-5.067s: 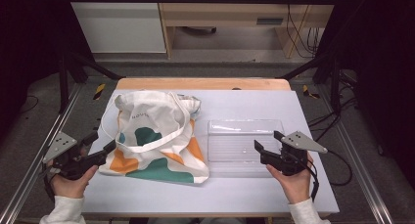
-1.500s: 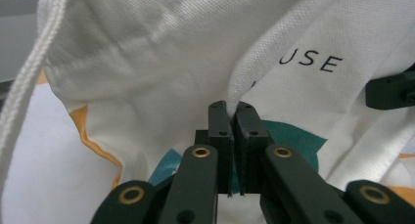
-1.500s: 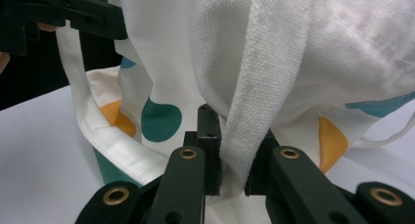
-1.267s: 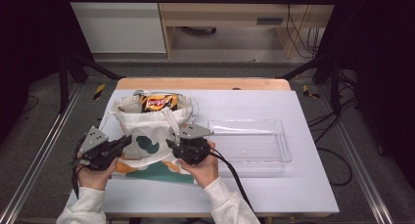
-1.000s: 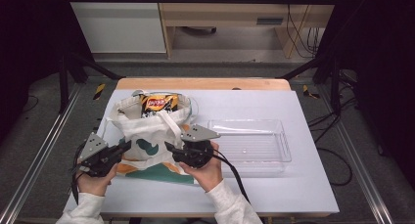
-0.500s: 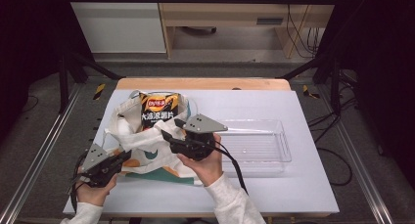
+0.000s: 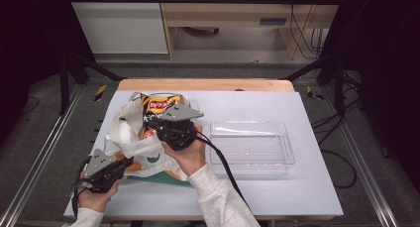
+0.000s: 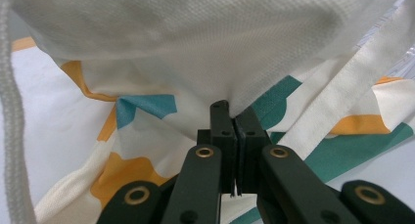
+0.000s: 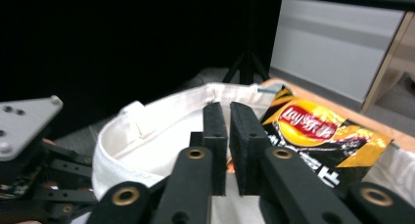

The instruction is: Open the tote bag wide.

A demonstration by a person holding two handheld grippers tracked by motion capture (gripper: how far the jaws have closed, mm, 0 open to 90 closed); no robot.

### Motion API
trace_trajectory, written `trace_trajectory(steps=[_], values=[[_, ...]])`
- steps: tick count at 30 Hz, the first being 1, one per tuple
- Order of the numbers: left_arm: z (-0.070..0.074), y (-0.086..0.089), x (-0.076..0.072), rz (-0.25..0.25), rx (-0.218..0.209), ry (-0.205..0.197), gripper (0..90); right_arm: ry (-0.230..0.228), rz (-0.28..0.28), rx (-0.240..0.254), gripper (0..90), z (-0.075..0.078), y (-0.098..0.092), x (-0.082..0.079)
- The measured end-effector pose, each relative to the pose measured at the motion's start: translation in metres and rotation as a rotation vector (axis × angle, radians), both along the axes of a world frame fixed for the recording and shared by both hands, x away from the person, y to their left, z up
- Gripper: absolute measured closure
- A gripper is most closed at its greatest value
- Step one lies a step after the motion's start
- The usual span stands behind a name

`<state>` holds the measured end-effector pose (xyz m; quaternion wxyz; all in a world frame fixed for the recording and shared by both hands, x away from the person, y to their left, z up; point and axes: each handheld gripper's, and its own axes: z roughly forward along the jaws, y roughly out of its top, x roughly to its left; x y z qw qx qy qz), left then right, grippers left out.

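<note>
The left gripper [image 8: 234, 117] pinches the tote bag [image 7: 130, 138] at its near edge. The right gripper [image 9: 227, 117], its jaws just closing with nothing apparently between them, hovers over the bag's mouth, beside the chip bag [image 9: 318, 136] sticking out.

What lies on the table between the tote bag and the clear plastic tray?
Only the person's right hand and its cable; otherwise bare white table between tote bag and tray, high view.

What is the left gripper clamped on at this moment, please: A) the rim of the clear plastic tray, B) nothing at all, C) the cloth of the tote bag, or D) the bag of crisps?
C: in the left gripper view the jaws of the left gripper are pressed together on a fold of the tote bag, while the bag of crisps sits at the tote's mouth and the clear tray lies apart.
</note>
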<state>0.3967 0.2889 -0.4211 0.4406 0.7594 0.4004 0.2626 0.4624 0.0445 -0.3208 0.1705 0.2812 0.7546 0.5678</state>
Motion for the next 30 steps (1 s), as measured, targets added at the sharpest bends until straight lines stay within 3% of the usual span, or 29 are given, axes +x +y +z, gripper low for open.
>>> trace_trajectory(steps=[2,6,8,13,14,18,22,25,30], values=[[-0.001,0.000,0.000,0.000,0.002,0.002,88.4,0.023,0.004,-0.058,90.0,-0.007,0.007,0.004],[-0.002,-0.001,0.000,-0.008,0.004,0.007,87.3,0.050,0.005,-0.092,90.0,-0.015,0.007,0.006],[-0.003,0.000,0.000,0.002,-0.009,0.012,81.4,0.075,0.002,-0.112,90.0,-0.021,0.005,0.007],[0.009,0.012,-0.009,0.027,-0.078,-0.024,76.5,0.092,-0.009,-0.121,90.0,-0.029,0.001,0.008],[0.009,0.012,-0.009,0.027,-0.078,-0.024,78.4,0.092,-0.009,-0.121,90.0,-0.029,0.001,0.008],[0.029,0.028,-0.017,0.066,-0.171,-0.082,84.0,0.101,-0.002,-0.124,90.0,-0.034,-0.003,0.003],[0.041,0.031,-0.020,0.077,-0.182,-0.117,88.0,0.097,0.001,-0.127,90.0,-0.039,-0.007,-0.004],[0.055,0.024,-0.015,0.068,-0.174,-0.145,89.6,0.102,0.006,-0.129,90.0,-0.044,-0.009,-0.009],[0.067,0.011,-0.004,0.046,-0.162,-0.147,89.8,0.111,0.016,-0.132,90.0,-0.052,-0.010,-0.016]])
